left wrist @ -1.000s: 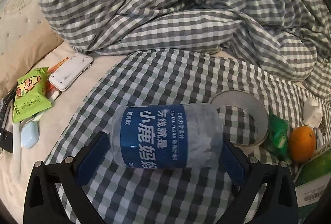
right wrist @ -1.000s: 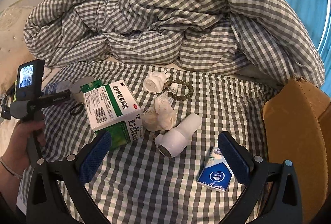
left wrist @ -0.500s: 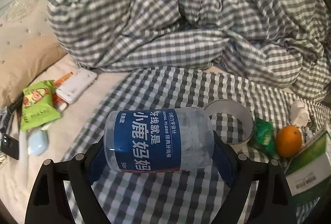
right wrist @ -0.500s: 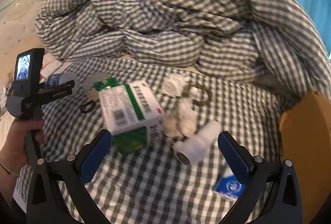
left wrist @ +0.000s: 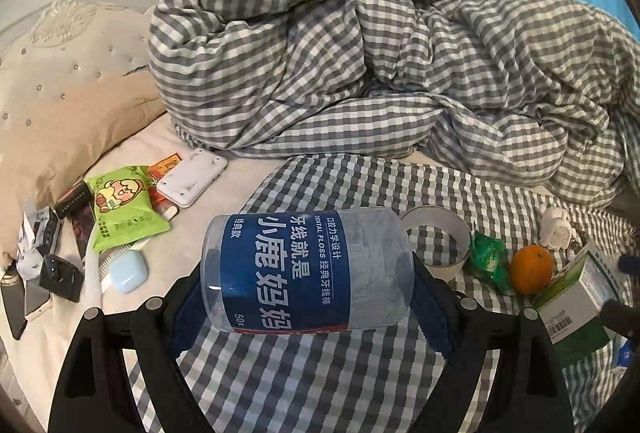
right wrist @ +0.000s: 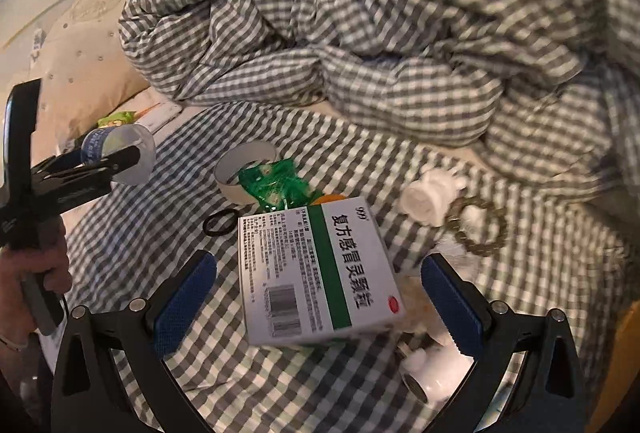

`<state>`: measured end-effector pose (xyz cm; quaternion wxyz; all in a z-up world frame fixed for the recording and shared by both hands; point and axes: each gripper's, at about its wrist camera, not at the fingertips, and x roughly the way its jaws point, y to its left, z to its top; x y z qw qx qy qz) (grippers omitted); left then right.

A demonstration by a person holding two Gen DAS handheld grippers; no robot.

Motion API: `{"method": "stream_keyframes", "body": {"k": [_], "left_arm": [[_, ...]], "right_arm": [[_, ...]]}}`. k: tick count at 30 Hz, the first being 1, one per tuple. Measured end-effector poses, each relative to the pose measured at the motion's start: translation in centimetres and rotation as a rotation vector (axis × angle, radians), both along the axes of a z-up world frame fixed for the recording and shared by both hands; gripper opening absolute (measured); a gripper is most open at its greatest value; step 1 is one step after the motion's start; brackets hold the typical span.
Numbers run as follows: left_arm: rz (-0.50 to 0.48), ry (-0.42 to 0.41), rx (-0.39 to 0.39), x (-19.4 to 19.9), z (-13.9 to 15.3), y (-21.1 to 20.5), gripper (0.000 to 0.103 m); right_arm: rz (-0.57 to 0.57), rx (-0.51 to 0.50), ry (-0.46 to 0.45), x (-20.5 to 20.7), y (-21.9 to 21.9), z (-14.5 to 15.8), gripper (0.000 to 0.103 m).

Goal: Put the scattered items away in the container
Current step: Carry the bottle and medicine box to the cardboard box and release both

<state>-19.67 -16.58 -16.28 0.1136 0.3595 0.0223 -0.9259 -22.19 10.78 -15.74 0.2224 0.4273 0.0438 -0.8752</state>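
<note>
My left gripper (left wrist: 308,297) is shut on a clear dental floss jar (left wrist: 306,269) with a blue label, held sideways above the checked sheet; the jar also shows in the right wrist view (right wrist: 120,153). My right gripper (right wrist: 316,293) is open, its blue pads on either side of a white and green medicine box (right wrist: 316,269) without touching it. A tape roll (left wrist: 438,241), a green packet (left wrist: 488,261) and an orange (left wrist: 530,269) lie right of the jar. A white plug (right wrist: 430,197), a bead bracelet (right wrist: 476,229) and a white tube (right wrist: 432,373) lie near the box.
A bunched checked duvet (left wrist: 380,65) fills the back of the bed. A beige pillow (left wrist: 60,105) lies at the left, with a green wipes pack (left wrist: 120,205), a white device (left wrist: 192,181), a blue case (left wrist: 128,271) and dark gadgets beside it. A cardboard box edge (right wrist: 620,353) shows at the right.
My left gripper closed on the floss jar and lifted it off the sheet. My right gripper moved left and forward so the medicine box now sits between its open fingers.
</note>
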Motion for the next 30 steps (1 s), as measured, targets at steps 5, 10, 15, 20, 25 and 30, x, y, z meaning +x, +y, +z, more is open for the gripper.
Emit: {"method": "stream_keyframes", "body": {"k": [5, 10, 15, 20, 25, 30], "left_arm": [[0.004, 0.008, 0.000, 0.5, 0.6, 0.0, 0.089], [0.000, 0.014, -0.001, 0.9, 1.2, 0.0, 0.089], [-0.011, 0.032, -0.002, 1.9, 2.6, 0.4, 0.089], [-0.030, 0.051, -0.004, 3.1, 5.1, 1.4, 0.089], [-0.074, 0.097, -0.005, 5.2, 8.7, 3.6, 0.089], [-0.138, 0.155, 0.009, 8.0, 12.4, 6.6, 0.089]], "right_arm": [[0.045, 0.077, -0.055, -1.0, -1.1, -2.2, 0.088], [0.020, 0.067, -0.056, -0.3, -1.2, -2.0, 0.079], [-0.019, -0.009, -0.017, 0.3, -0.5, 0.1, 0.078], [-0.021, -0.021, 0.055, 2.4, -0.6, 3.4, 0.078], [-0.051, -0.055, 0.124, 5.6, 1.0, 7.6, 0.078], [-0.102, -0.082, 0.199, 9.7, 3.9, 12.4, 0.078]]}}
